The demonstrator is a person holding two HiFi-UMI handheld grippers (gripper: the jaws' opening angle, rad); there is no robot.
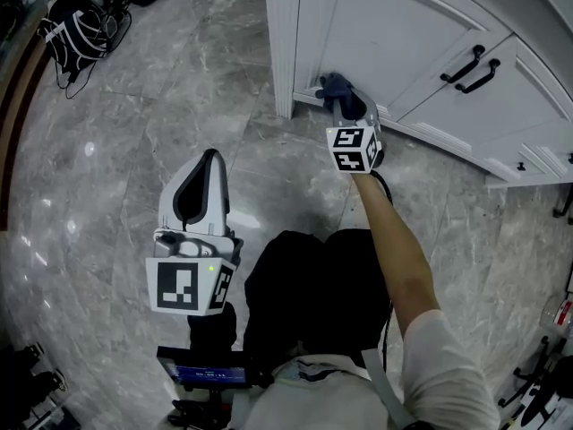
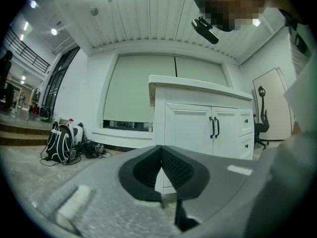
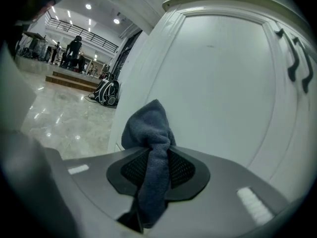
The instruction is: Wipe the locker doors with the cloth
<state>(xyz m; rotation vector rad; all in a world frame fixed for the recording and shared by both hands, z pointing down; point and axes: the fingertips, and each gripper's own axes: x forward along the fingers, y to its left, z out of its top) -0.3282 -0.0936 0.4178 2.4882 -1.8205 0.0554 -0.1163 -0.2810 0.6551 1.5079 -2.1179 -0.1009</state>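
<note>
My left gripper [image 1: 210,156] hangs over the marble floor [image 1: 125,141], well short of the cabinet, its jaws pressed together with nothing in them [image 2: 161,149]. Far left, a black backpack [image 1: 77,27] sits on the floor with cables beside it. It's well away from me. Nothing stands between me and the white locker door [image 1: 394,34]. The fluted corner post [image 1: 282,38] is just left of where I'm working, and the paired black handles [image 1: 470,65] are off to the right.

Now the right gripper [image 1: 351,104]: it's down at the door's lower left corner, arm stretched out, jaws partly closed and pinching the dark blue cloth [image 3: 148,128].

The cloth runs lengthwise along the jaws. Its bunched head sticks out past the tips towards the door panel [image 3: 223,83], and its tail trails back down between the pads. From above, the bundle [image 1: 335,85] sits right at the door's bottom edge. I can't tell whether it's touching.
</note>
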